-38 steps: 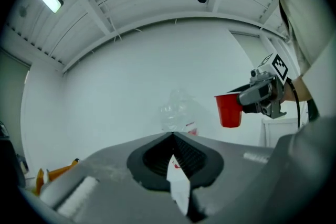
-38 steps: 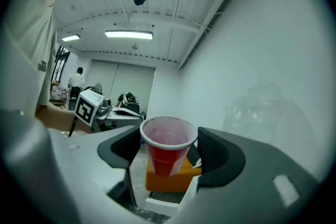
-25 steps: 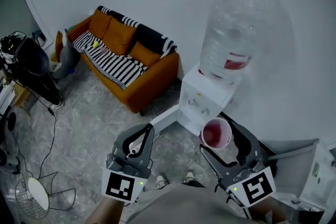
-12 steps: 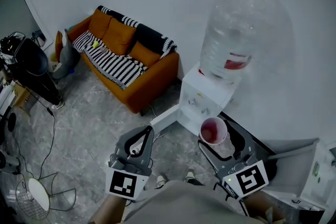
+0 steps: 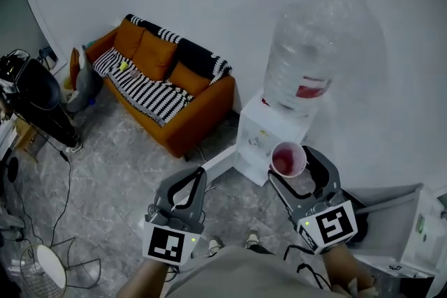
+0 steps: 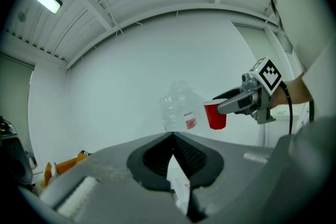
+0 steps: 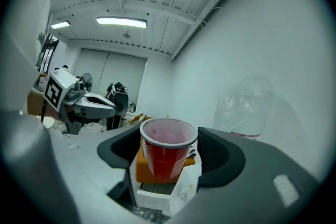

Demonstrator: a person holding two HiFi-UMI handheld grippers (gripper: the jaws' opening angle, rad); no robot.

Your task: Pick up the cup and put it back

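Cup [image 5: 287,160] is clamped upright in the right hand-held gripper [image 5: 297,169], right by the water dispenser [image 5: 269,132], probably to avoid spills. Left hand-held gripper [image 5: 198,174] is pinched closed, empty.

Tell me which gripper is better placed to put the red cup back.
Right. The right gripper holds the red cup upright between its fingers, close in front of the water dispenser. The left gripper is shut on nothing and sits farther from the dispenser.
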